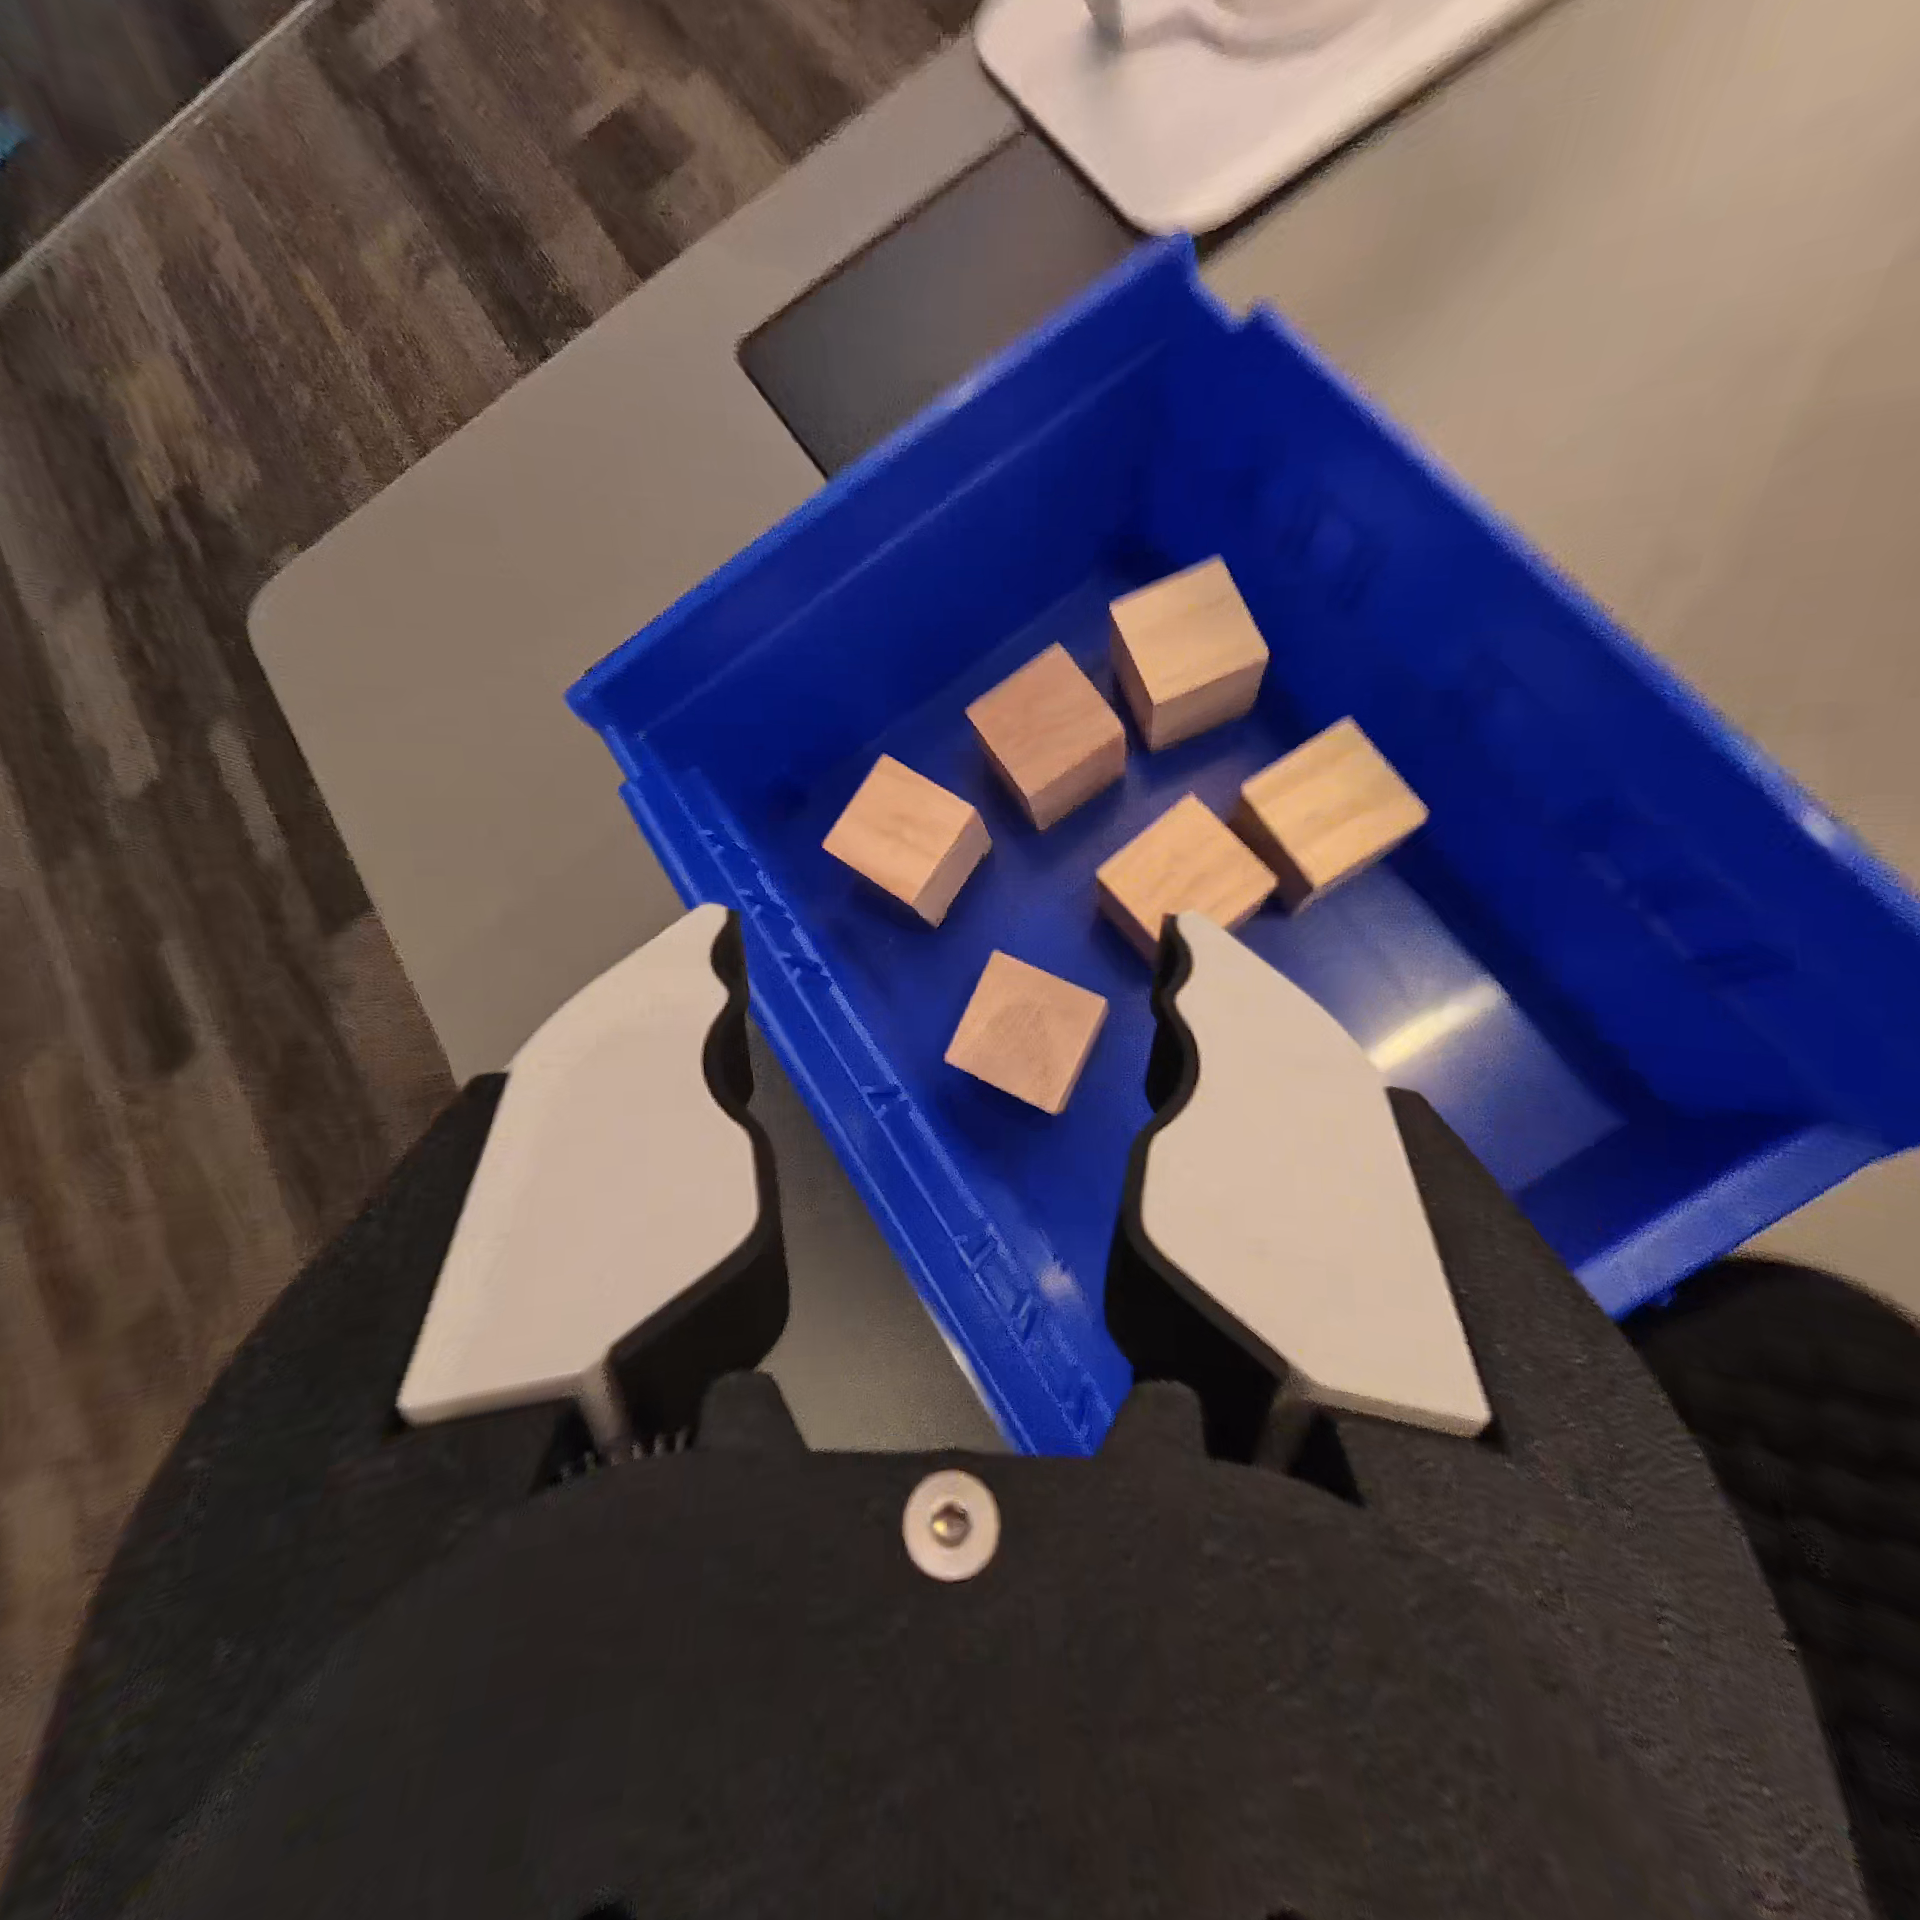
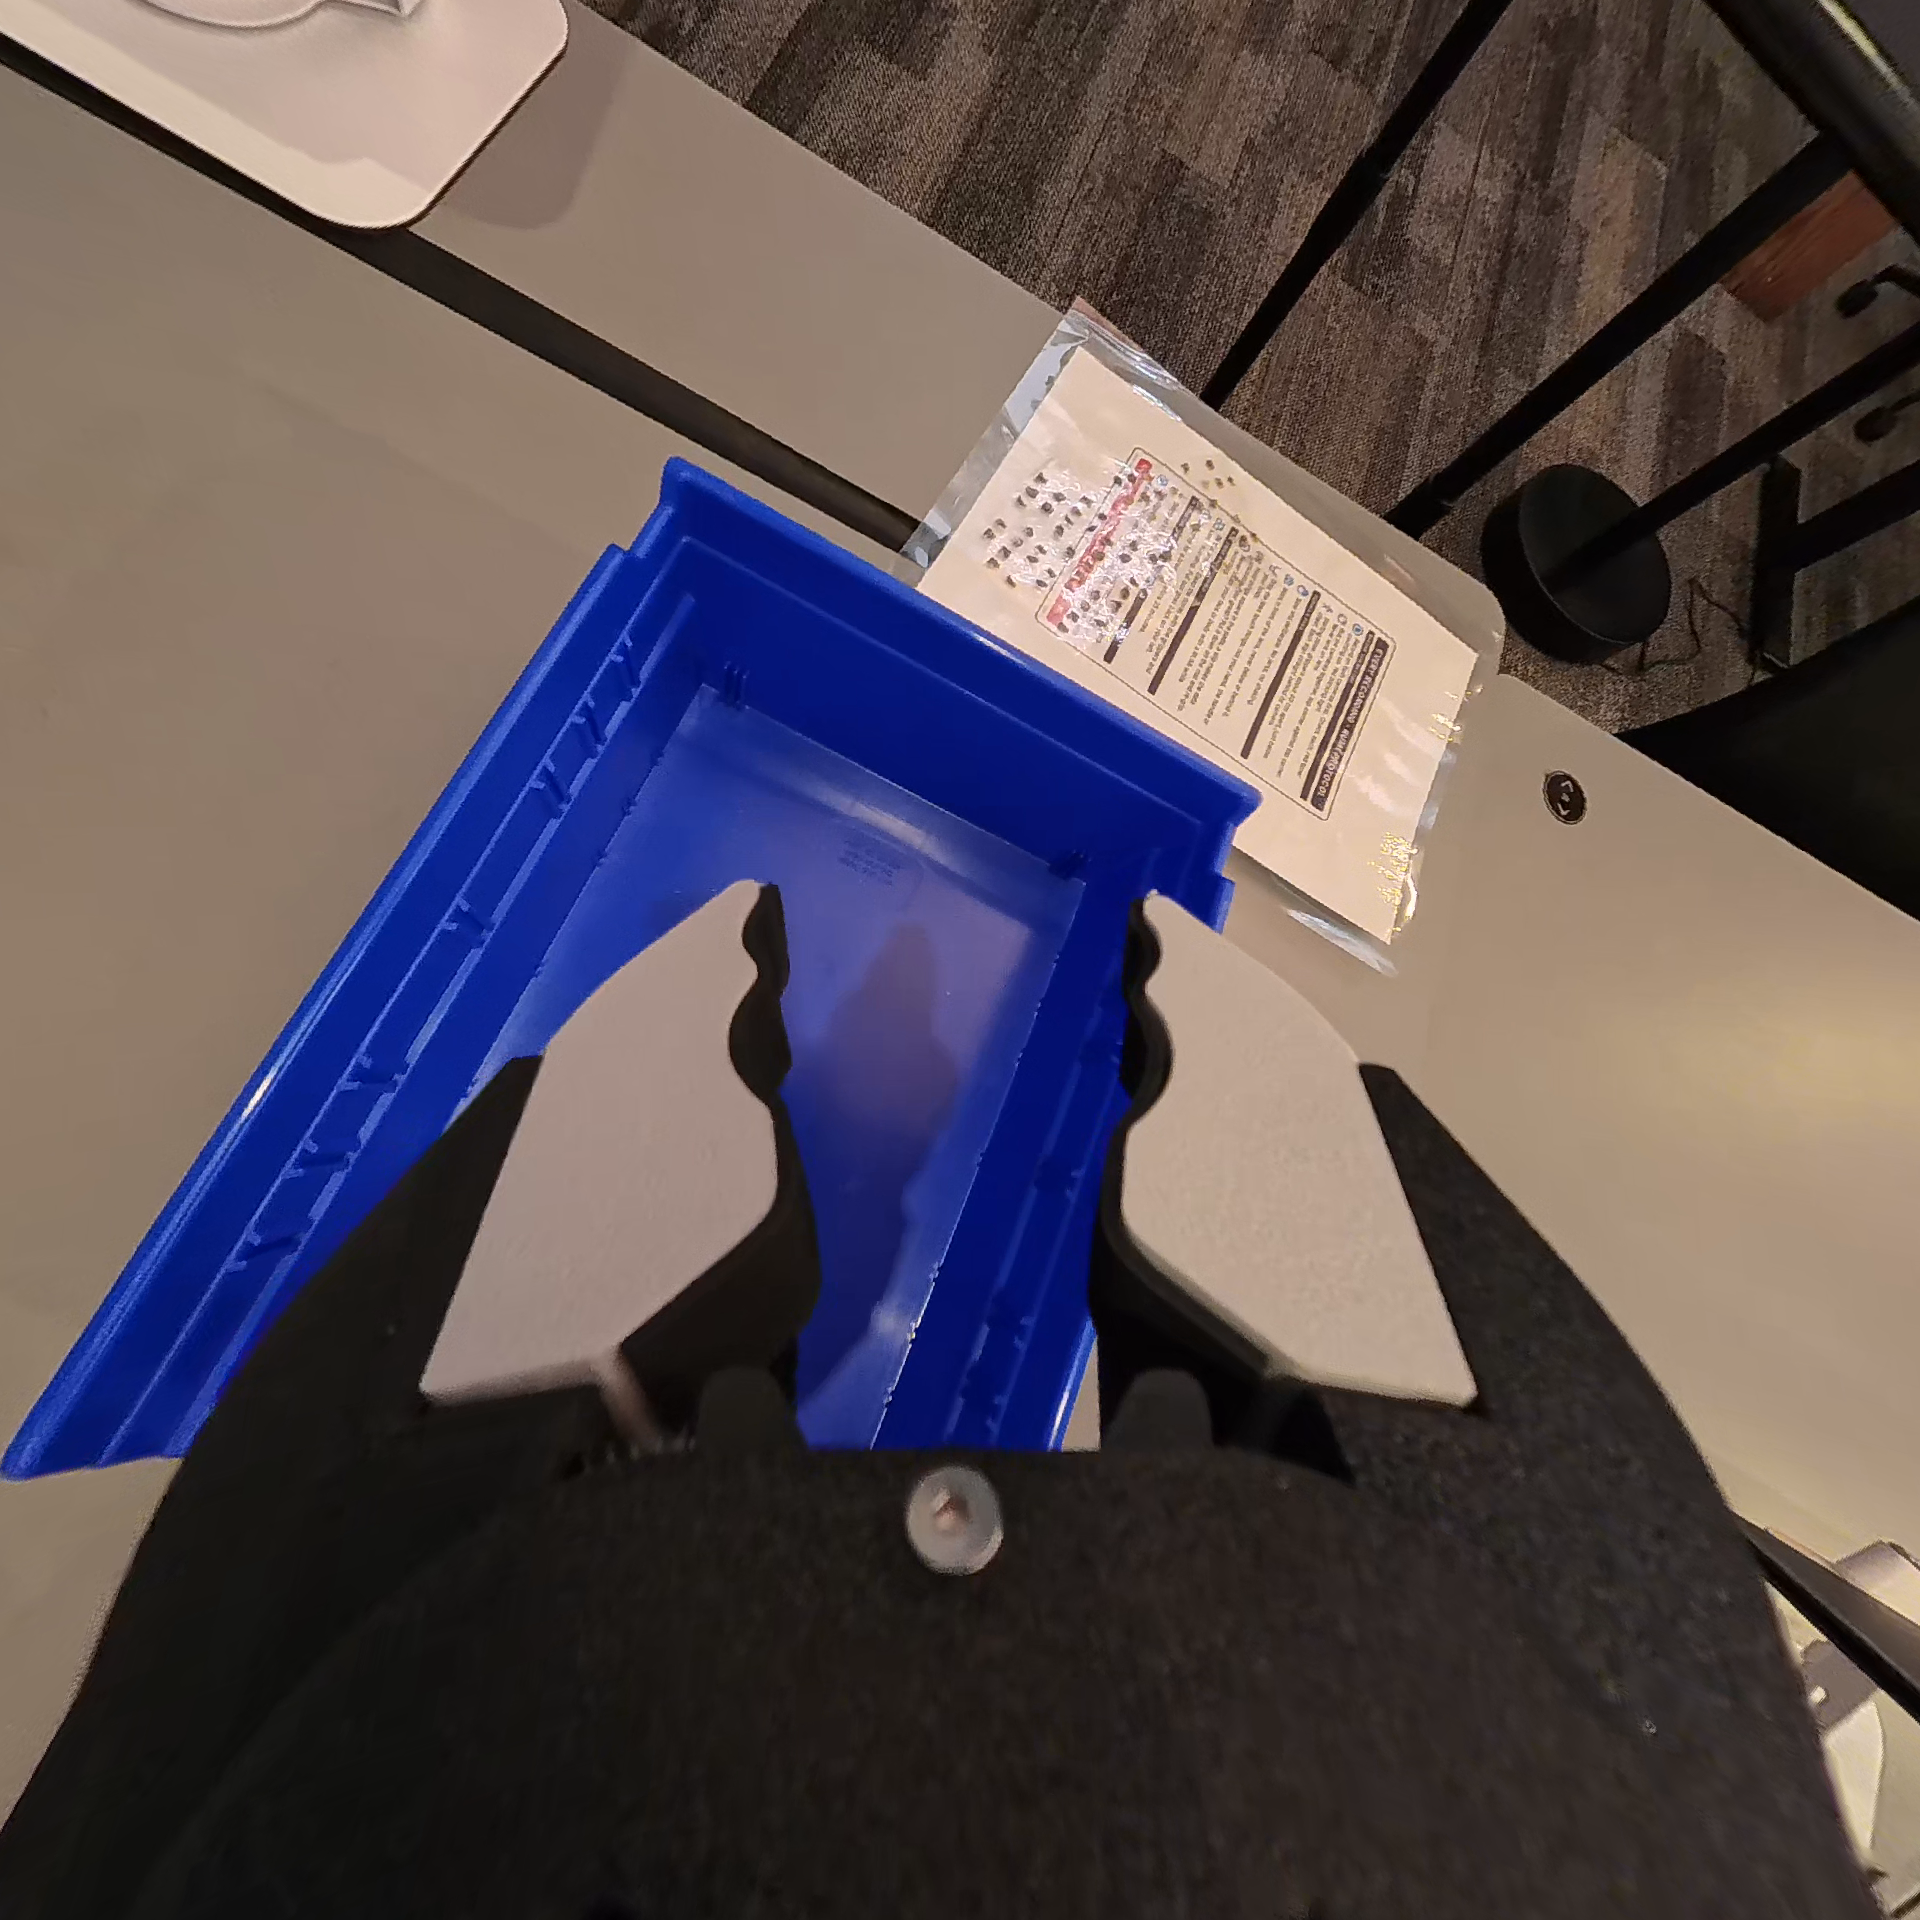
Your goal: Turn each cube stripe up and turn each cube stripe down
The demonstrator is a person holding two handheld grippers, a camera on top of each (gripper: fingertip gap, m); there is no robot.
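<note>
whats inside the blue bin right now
In the left wrist view, the blue bin holds six wooden cubes on its floor, none showing a stripe. The left gripper finger covers part of one cube; their undersides are hidden.

Spread right claw [image 2: 951, 904] astride blue bin [image 2: 436, 997] wall

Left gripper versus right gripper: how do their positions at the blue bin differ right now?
The left gripper straddles a side wall of the blue bin, facing six wooden cubes. The right gripper hangs over bare bin floor, no cubes in its view. Both are open, holding nothing.
</note>
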